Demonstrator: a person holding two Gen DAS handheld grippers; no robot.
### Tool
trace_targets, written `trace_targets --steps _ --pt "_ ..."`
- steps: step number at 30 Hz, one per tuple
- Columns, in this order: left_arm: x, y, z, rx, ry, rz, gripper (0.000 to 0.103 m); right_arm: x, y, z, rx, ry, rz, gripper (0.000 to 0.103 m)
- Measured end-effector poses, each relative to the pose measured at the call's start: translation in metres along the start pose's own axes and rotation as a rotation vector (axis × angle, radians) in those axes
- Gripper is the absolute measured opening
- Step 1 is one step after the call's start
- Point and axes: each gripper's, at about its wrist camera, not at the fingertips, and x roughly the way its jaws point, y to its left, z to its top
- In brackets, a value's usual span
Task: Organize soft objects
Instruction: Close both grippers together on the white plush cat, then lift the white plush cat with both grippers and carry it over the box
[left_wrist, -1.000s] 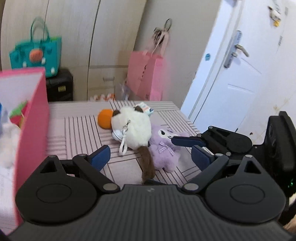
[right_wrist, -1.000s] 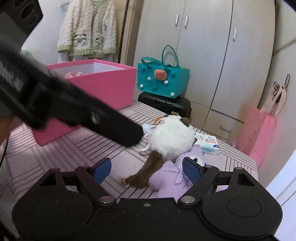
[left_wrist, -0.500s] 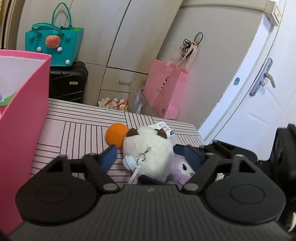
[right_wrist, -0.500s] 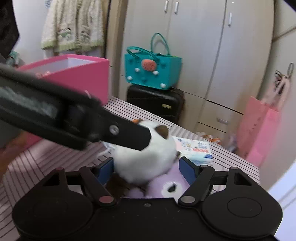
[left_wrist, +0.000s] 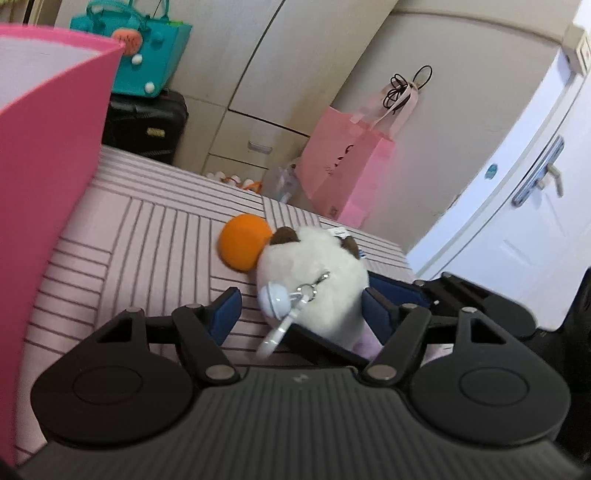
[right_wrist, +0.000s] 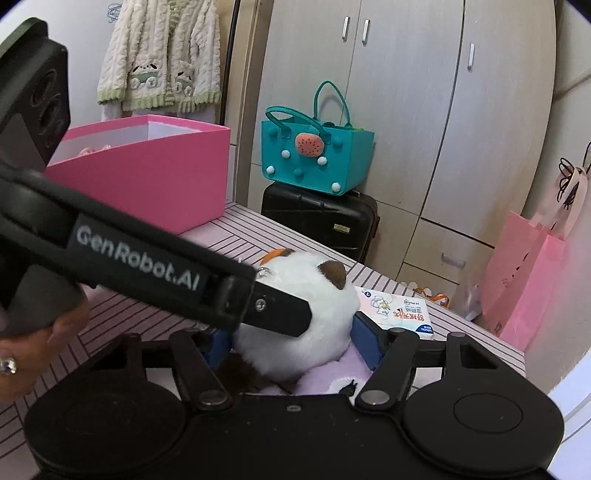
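Both grippers' fingers (left_wrist: 227, 310) apart around white plush (left_wrist: 317, 280), tissue pack (right_wrist: 400, 310) clear only from right wrist

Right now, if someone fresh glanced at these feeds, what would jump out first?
The white plush with brown ears, mid-table, with both grippers crowding it: the left gripper straddles it open, and the right gripper brackets it with a purple plush beneath. Next, the orange ball touching the plush's far side, and the big pink box at the table's left end.
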Motion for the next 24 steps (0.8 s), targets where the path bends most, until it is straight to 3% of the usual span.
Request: trace_targets --steps 4,11,21,24 --pt "0.006 0.004 -0.001 -0.029 0.030 -0.048 0.058 -0.001 0.002 -0.001 -0.007 -0.011 -0.001 0.068" --pt "0.002 0.001 -0.004 -0.006 0.024 -0.050 0.056 -0.003 0.013 0.002 0.018 0.003 -0.062 0.065" --pt "-0.031 -0.005 -0.014 0.081 -0.019 -0.051 0.056 -0.028 0.032 0.000 0.044 -0.056 -0.078 0.065" --pt "-0.041 -0.007 -0.017 0.083 0.001 -0.036 0.056 -0.035 0.043 -0.002 0.050 -0.061 -0.083 0.065"
